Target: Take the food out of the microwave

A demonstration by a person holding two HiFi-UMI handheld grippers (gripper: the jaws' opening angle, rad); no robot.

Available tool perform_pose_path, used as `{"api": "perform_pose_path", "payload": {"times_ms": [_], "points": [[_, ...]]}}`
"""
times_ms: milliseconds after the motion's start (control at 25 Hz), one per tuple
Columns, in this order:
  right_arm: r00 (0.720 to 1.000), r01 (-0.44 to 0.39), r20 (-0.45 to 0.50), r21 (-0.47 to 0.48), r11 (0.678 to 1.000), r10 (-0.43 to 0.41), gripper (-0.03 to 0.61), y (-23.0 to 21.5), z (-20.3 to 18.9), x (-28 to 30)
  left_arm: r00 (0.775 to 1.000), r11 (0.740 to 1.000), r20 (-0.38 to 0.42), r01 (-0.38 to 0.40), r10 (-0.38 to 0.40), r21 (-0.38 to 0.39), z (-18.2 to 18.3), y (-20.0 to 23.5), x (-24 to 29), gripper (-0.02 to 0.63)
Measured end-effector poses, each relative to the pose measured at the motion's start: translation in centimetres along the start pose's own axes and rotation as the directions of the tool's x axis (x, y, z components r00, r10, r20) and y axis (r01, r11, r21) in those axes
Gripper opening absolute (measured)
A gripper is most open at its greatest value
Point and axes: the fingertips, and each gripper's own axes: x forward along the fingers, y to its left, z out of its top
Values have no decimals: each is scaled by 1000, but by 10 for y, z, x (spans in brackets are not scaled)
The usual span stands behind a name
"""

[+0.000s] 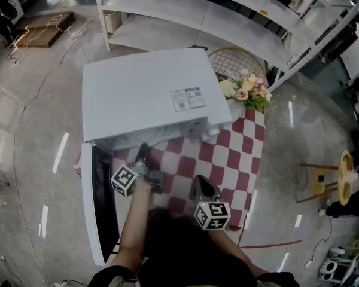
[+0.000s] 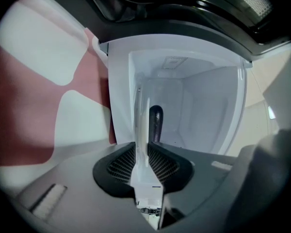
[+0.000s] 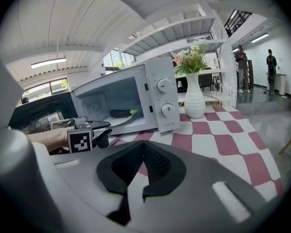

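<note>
The white microwave (image 1: 143, 91) stands on the checkered table with its door (image 1: 96, 202) swung open to the left. Inside, a dark eggplant (image 3: 121, 113) with a green stem lies on a white plate (image 3: 117, 121). My left gripper (image 1: 142, 151) reaches into the cavity mouth. In the left gripper view the plate (image 2: 141, 130) runs edge-on between the pads, and the left gripper (image 2: 144, 152) is shut on its rim, with the eggplant (image 2: 155, 123) just beyond. My right gripper (image 3: 141, 147) hangs back over the table in front of the microwave, shut with nothing in it.
A white vase of flowers (image 3: 194, 101) stands just right of the microwave, with a wire basket (image 1: 233, 61) behind it. The red-and-white checkered cloth (image 1: 227, 160) covers the table. Metal shelving (image 1: 227, 17) stands behind. Two people stand far off at the right (image 3: 242, 67).
</note>
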Motion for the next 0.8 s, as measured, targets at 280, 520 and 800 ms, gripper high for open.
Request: {"api": "perform_pose_path", "payload": {"times_ms": [280, 520, 800], "points": [[1000, 4, -2, 0, 1000, -4, 2, -3, -1, 0, 1000, 1000, 15, 10, -10, -8, 2, -2, -1, 44], [1000, 7, -6, -1, 1000, -7, 1, -4, -4, 0, 999, 1000, 24, 26, -26, -8, 3, -6, 1, 6], [1000, 10, 3, 6, 1000, -10, 1, -7, -1, -1, 999, 999, 33, 27, -26, -21, 2, -6, 1, 8]]}}
